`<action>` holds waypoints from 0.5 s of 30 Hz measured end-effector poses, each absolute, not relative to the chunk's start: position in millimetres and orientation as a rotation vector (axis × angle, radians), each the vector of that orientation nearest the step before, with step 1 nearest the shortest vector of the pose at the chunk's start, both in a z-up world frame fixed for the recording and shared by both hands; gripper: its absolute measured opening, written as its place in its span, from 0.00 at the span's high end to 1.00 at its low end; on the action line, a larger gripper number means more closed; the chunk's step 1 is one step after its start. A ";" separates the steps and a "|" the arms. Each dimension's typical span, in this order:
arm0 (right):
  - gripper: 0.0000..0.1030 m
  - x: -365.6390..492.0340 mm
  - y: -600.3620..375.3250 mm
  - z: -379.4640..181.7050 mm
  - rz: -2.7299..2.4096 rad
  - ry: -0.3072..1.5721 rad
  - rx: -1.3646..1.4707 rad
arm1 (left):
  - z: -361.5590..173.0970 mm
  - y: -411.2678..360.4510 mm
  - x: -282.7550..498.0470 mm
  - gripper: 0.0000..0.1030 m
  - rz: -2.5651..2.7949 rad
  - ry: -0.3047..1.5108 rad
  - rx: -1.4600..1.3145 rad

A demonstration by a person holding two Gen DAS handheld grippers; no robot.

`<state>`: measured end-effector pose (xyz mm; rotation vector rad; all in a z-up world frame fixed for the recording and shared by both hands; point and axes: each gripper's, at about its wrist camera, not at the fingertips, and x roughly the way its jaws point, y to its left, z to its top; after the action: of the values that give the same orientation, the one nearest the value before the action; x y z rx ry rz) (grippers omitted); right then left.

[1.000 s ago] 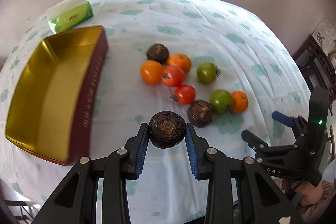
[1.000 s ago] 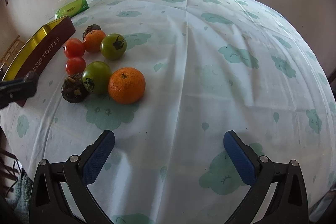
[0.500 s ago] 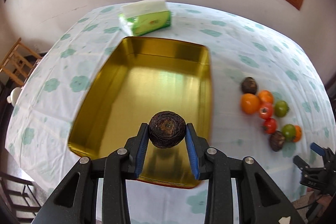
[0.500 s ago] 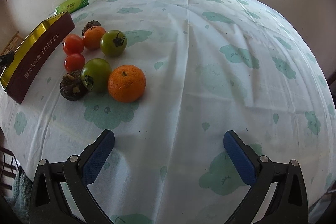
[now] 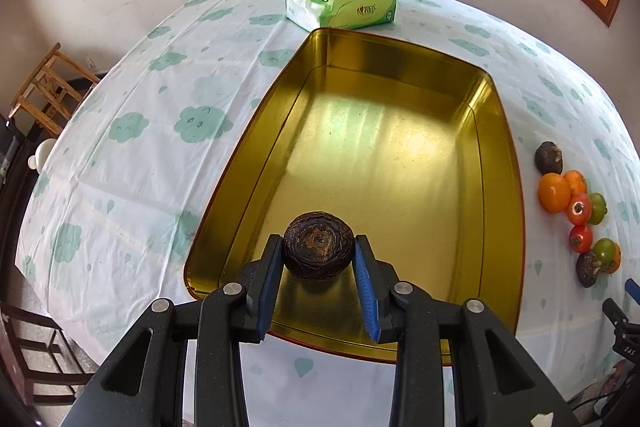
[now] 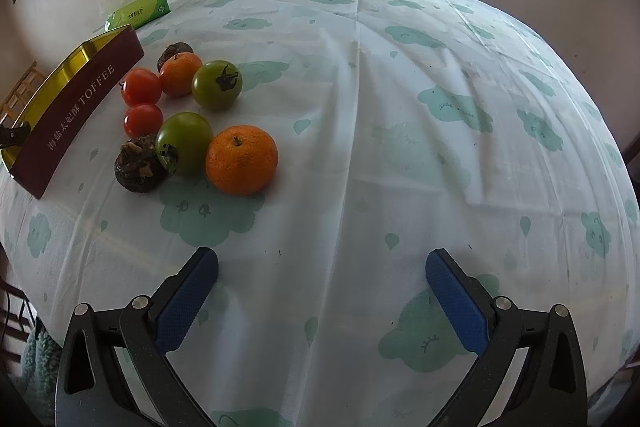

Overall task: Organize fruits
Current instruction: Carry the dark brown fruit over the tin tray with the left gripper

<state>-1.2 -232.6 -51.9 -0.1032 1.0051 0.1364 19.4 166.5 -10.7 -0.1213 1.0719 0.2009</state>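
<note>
My left gripper (image 5: 318,259) is shut on a dark brown wrinkled fruit (image 5: 318,251), held above the near end of a gold tin (image 5: 400,147) whose inside holds nothing. The tin shows in the right wrist view as a maroon side wall marked TOFFEE (image 6: 80,107). Beside it lies the fruit pile: an orange (image 6: 241,159), two green tomatoes (image 6: 185,141) (image 6: 217,85), two red tomatoes (image 6: 141,87) (image 6: 143,119), a smaller orange (image 6: 180,73) and two dark brown fruits (image 6: 136,163) (image 6: 174,50). My right gripper (image 6: 322,287) is open over bare cloth, well right of the pile.
A green tissue pack (image 5: 340,1) sits just beyond the tin's far end. The table wears a white cloth with green clouds (image 6: 400,107). A wooden chair (image 5: 44,87) stands off the table's left side. A wall and window frame rise behind.
My left gripper carried the dark brown fruit from beside the pile leftward to above the gold tin, which now fills its view. The right gripper stayed still.
</note>
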 end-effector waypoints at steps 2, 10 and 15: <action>0.00 -1.2 -232.2 -52.1 0.137 1.011 -0.104 | -14.1 166.1 19.4 0.70 0.195 1.079 -0.113; 0.00 4.3 -231.6 -50.7 0.132 1.055 -0.109 | -16.4 158.8 17.1 0.70 0.187 1.069 -0.075; 0.00 7.1 -231.3 -50.3 0.123 1.058 -0.104 | -19.1 152.1 15.2 0.70 0.171 1.079 -0.086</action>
<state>7.1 -231.3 -50.3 -0.1041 1.0580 0.1231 15.2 152.1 -19.1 -0.0856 1.0792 0.1705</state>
